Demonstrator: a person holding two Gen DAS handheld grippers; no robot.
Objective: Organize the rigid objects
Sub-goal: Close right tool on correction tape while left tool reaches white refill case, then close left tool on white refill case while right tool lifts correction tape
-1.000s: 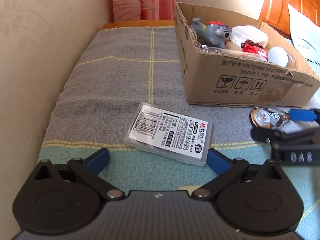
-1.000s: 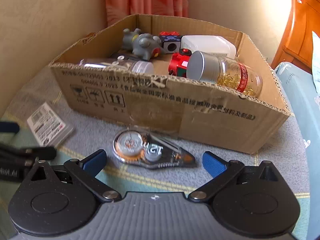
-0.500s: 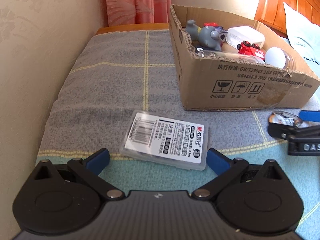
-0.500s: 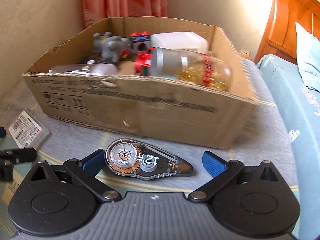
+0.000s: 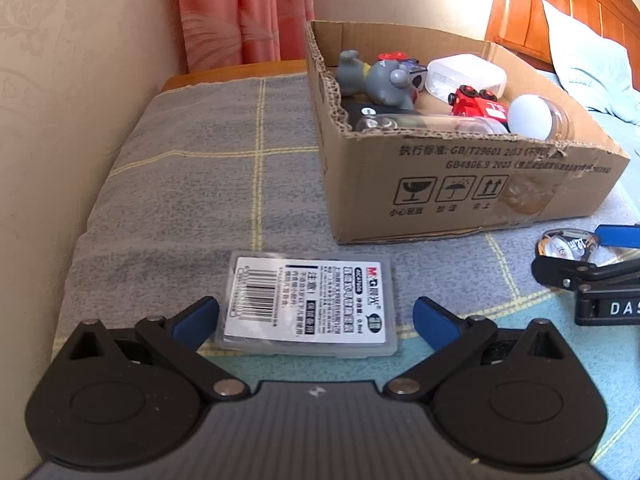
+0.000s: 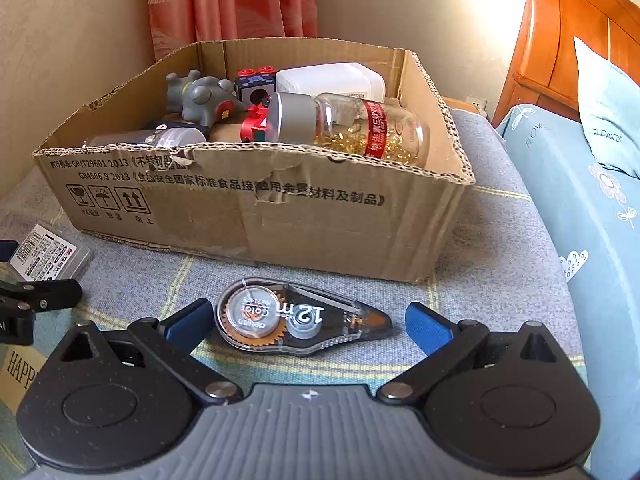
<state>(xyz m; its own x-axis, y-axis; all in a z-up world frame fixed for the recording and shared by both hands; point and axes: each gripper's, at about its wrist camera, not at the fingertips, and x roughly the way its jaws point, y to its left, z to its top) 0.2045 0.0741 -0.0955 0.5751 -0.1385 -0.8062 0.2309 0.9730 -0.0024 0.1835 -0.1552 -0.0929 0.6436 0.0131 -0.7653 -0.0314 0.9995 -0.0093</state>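
A grey checked blanket (image 5: 192,184) is covering the bed beside a beige wall (image 5: 60,80) and pink curtain (image 5: 244,12). In front of the cardboard box (image 6: 320,216), the left gripper (image 5: 316,316) is hanging open around a plastic case (image 5: 308,304), and the right gripper (image 6: 308,324) is spreading open around a correction tape (image 6: 296,320).

One cardboard box (image 6: 256,208) — one correction tape (image 6: 300,320), one lead case (image 5: 308,304), two bottles (image 6: 348,128).
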